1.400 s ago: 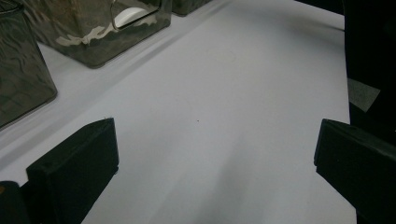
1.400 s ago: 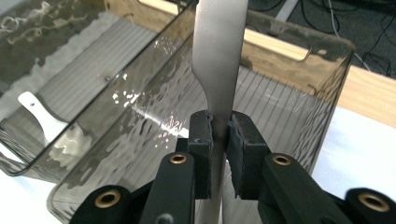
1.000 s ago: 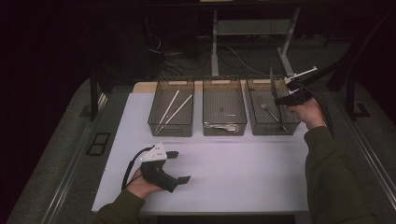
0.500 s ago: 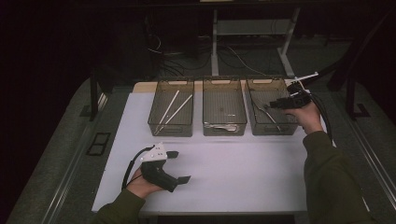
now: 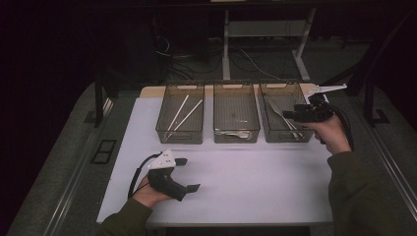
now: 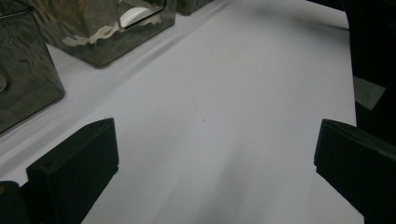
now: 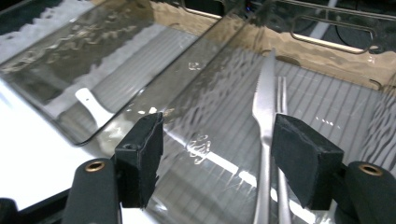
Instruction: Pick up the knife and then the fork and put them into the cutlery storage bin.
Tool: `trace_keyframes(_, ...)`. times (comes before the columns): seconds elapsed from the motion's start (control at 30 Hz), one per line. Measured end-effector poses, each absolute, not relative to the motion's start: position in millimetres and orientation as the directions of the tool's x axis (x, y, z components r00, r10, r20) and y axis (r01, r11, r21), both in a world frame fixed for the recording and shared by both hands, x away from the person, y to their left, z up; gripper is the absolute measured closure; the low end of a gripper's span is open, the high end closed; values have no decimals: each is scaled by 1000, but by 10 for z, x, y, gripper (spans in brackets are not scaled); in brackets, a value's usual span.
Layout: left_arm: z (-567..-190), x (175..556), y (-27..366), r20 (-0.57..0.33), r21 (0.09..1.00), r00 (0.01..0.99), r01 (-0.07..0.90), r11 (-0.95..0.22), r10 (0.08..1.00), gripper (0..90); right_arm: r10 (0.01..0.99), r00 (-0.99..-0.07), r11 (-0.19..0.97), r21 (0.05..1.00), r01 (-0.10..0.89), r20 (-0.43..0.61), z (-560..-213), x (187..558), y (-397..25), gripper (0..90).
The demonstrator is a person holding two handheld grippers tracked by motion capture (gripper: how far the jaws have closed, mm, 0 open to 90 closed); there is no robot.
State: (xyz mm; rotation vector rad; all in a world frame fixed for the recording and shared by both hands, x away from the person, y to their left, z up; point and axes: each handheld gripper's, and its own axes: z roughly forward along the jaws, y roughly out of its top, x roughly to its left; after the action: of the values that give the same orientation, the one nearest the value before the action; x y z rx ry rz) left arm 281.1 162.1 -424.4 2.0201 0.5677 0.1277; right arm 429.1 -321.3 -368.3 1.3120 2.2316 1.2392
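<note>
Three clear bins stand in a row at the back of the white table (image 5: 255, 182). The right bin (image 5: 289, 137) holds a steel knife (image 7: 264, 135) and a fork (image 7: 282, 105), lying side by side. My right gripper (image 5: 289, 116) hovers low over this bin, open; in the right gripper view (image 7: 217, 144) the knife lies just inside the right jaw, untouched. My left gripper (image 5: 189, 174) rests on the table at the front left, open wide, and in the left gripper view (image 6: 215, 158) there is bare table between its jaws.
The left bin (image 5: 179, 137) holds two long white sticks (image 5: 183, 117). In the middle bin (image 5: 236, 139) lies a pale spoon (image 5: 234, 133). Dark floor, cables and table legs lie beyond the table's back edge.
My right gripper has come down and slightly left, from above the right bin's far corner to low over it. The left gripper has stayed put.
</note>
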Motion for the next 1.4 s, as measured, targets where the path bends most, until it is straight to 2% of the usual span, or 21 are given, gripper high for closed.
trace_keyframes(0.67,-4244,2802,1619,-144,851,887,337,-403,439,0,765,-631,241,851,467,129,-3738,3563,-3081,195)
trace_keyframes(0.87,-4247,2799,1616,-139,850,889,333,-408,436,0,749,-651,229,874,428,122,-3763,3381,-3030,186)
trace_keyframes(1.4,-4243,2798,1625,-142,853,887,335,-400,438,0,703,-701,270,866,422,123,-4059,2959,-3001,183)
